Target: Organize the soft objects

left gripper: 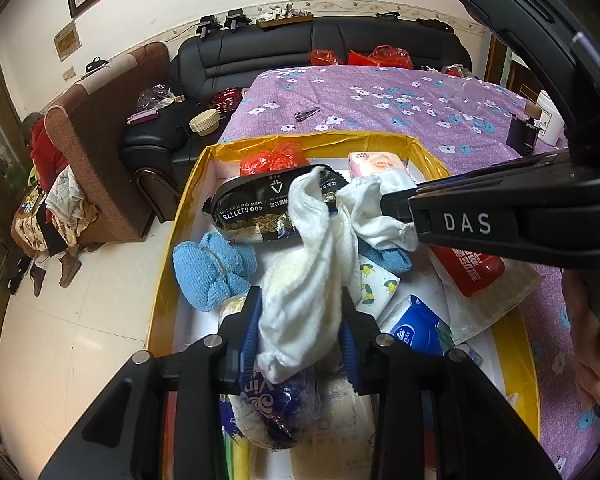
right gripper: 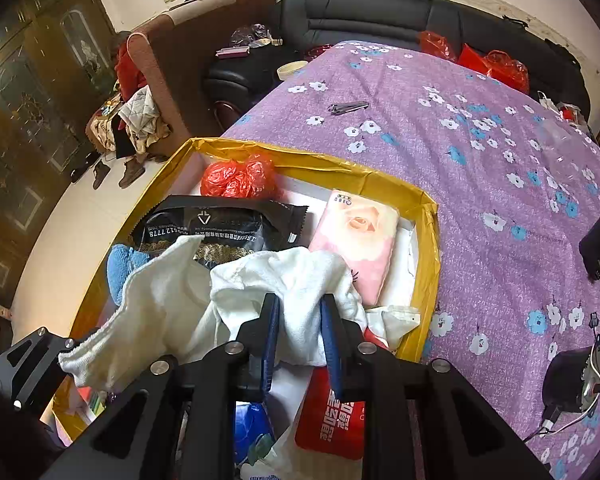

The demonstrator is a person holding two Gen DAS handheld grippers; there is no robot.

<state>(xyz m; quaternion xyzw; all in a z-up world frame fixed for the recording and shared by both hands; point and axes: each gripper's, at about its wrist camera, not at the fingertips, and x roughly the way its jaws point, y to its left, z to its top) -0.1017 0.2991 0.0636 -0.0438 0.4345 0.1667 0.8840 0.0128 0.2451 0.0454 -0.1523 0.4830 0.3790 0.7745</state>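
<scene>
Holding one white terry-cloth towel between them, both grippers hang above the yellow-rimmed cardboard box. The left gripper pinches the towel's lower end with narrow jaws; the right gripper clamps the other end, near the pink tissue pack in the box. By my judgement, the folding step is in hand. The next move calls for bringing both ends together evenly.

A purple floral table holds a yellow box at seven o'clock. Nail clippers lie at twelve, a motor at four.
</scene>
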